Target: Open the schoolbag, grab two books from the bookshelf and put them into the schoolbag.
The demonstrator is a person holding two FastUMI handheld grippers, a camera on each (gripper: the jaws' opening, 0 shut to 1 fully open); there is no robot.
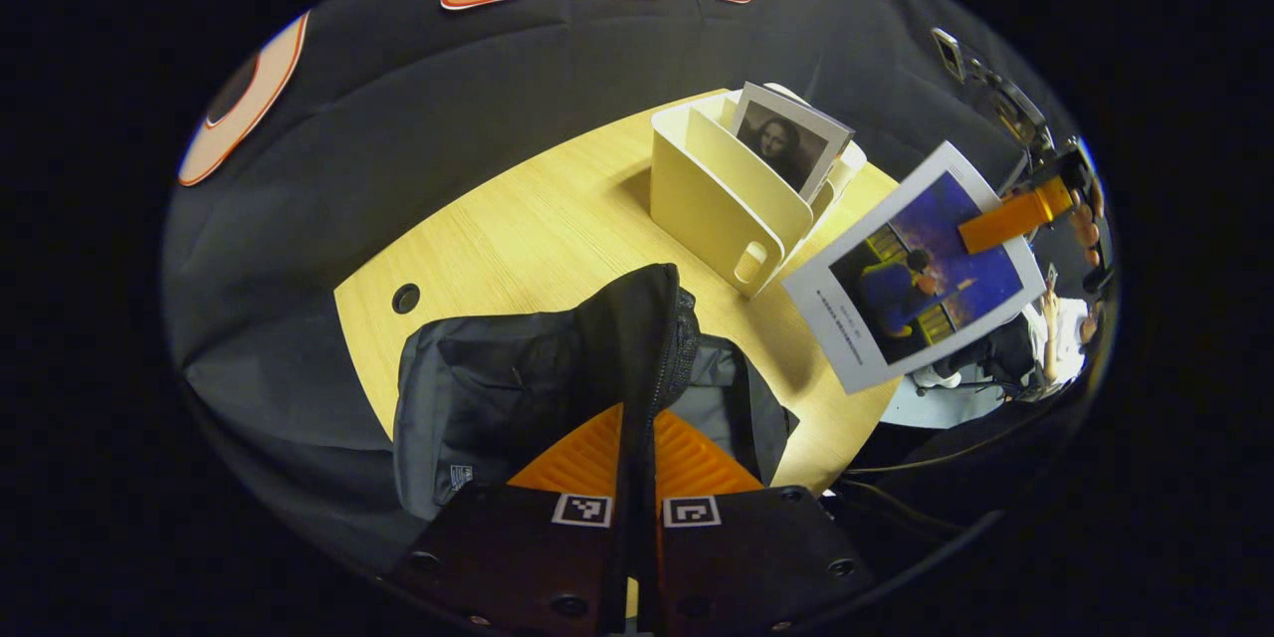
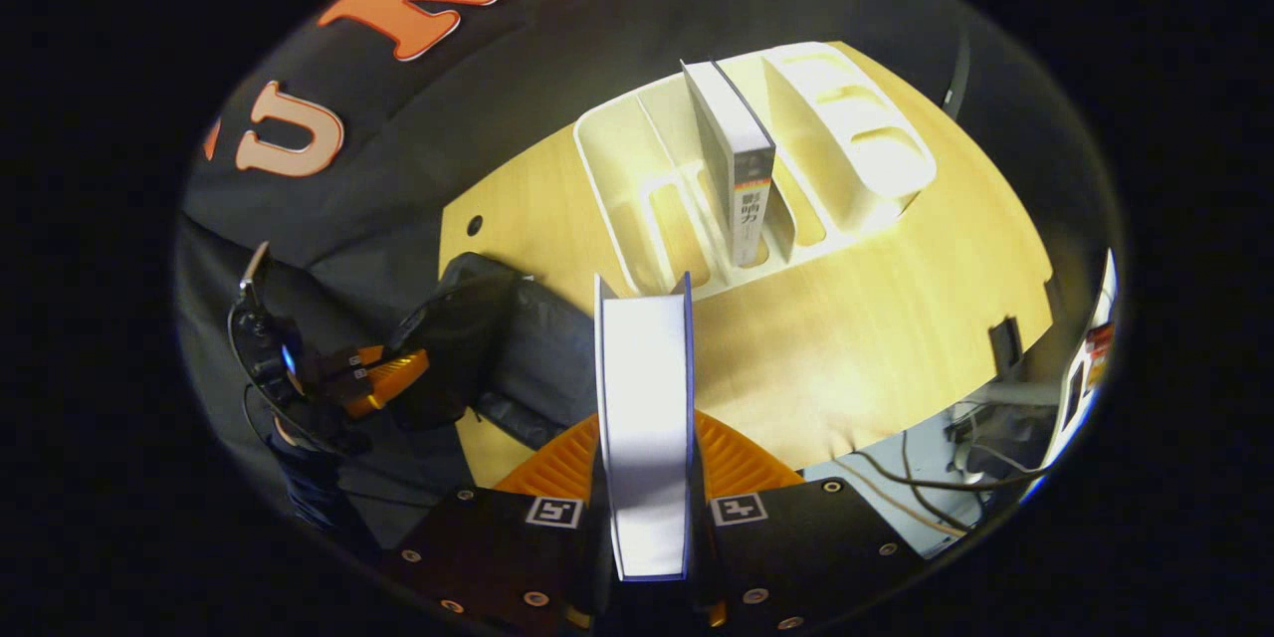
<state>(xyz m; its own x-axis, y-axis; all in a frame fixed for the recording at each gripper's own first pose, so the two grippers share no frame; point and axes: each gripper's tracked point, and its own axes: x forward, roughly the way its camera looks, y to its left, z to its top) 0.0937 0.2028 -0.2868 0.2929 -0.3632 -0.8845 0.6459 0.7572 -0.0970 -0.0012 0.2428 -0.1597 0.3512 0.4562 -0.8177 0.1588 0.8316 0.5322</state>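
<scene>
Schoolbag point(image 1: 518, 388): open, its flap pinched up by your left gripper point(image 1: 637, 458). First book point(image 2: 645, 418): clamped in your right gripper point(image 2: 647, 478), beside the bag, not yet in. Second book point(image 2: 732, 169): upright in the bookshelf point(image 2: 846, 129) beyond, untouched.

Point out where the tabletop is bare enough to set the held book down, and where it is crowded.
Bare table lies between the bookshelf and the round hole, behind the schoolbag. The right gripper view shows another free stretch in front of the bookshelf, right of the held book. It is crowded between schoolbag and bookshelf.
</scene>
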